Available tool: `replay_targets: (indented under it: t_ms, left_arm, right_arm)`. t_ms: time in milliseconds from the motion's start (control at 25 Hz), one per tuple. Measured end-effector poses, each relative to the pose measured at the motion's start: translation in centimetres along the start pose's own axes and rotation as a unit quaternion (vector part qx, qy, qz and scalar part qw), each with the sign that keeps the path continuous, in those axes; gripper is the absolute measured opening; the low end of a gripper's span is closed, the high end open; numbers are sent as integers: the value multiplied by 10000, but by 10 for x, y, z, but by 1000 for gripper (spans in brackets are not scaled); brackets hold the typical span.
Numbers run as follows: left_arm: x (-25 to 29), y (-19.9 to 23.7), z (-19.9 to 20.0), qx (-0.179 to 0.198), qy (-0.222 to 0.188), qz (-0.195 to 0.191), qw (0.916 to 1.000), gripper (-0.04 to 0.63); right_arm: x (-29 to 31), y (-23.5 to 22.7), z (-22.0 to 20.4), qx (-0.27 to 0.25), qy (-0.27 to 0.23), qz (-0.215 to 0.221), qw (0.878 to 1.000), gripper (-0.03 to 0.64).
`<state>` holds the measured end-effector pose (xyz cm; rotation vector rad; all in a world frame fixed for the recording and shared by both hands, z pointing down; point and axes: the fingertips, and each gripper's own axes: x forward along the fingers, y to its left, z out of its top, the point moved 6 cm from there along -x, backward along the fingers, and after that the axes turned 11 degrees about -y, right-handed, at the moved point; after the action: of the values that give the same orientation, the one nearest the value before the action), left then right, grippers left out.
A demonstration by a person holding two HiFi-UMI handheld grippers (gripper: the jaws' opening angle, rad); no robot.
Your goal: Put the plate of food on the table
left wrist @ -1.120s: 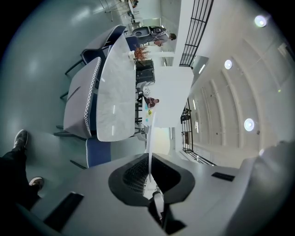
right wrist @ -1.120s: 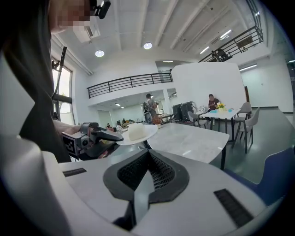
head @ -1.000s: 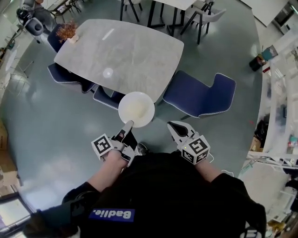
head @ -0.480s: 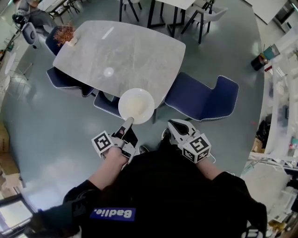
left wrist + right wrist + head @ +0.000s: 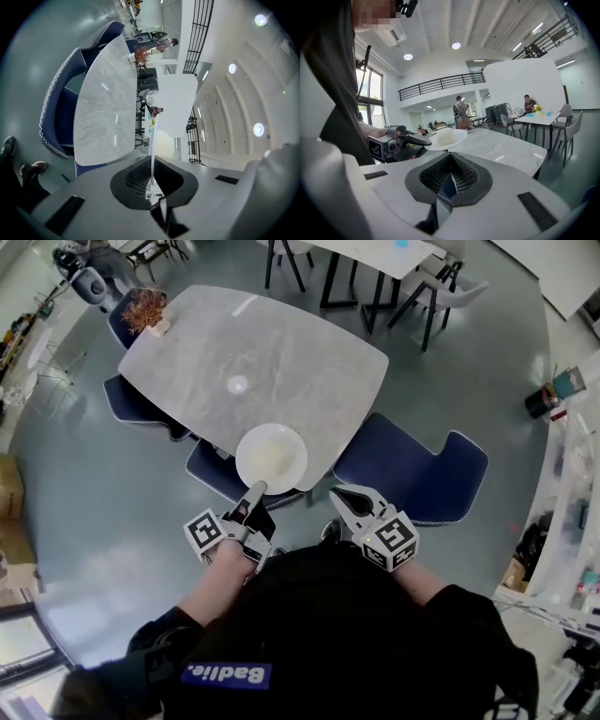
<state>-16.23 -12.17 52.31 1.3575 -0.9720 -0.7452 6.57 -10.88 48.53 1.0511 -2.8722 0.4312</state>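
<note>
Left claw [image 5: 254, 493] clenched on rim of plate [image 5: 271, 457], mound of food [image 5: 446, 135] on it. Plate in air at frame centre, over near edge of tabletop [image 5: 253, 352]. Right claw [image 5: 349, 501] released, empty.
Judged late stage — left: lower plate, set down, let go.

In the head view only one word is coming out readable. A blue label [image 5: 225, 673] on the person's black top [image 5: 319, 634] is carrying the white letters "Badlie.", well behind the left gripper [image 5: 255, 489], on the person's side of it. The left cube [image 5: 206, 532], at the back of that claw, and the right cube [image 5: 395, 542], behind the right gripper [image 5: 343, 500], are showing black-and-white square marker patterns.
</note>
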Motion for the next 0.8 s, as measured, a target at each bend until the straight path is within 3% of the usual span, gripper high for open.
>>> replay_targets:
  t_ms: [400, 600, 800]
  left_arm:
    - [47, -2, 3, 35, -253, 50, 9997, 15]
    - [60, 3, 25, 57, -155, 85, 9998, 15]
    - [78, 13, 50, 119, 28, 104, 9999, 15]
  right_arm:
    - [10, -42, 3, 55, 185, 204, 9996, 12]
    - [23, -41, 9, 43, 178, 52, 9998, 12]
    - [30, -47, 11, 89, 119, -404, 9991, 12]
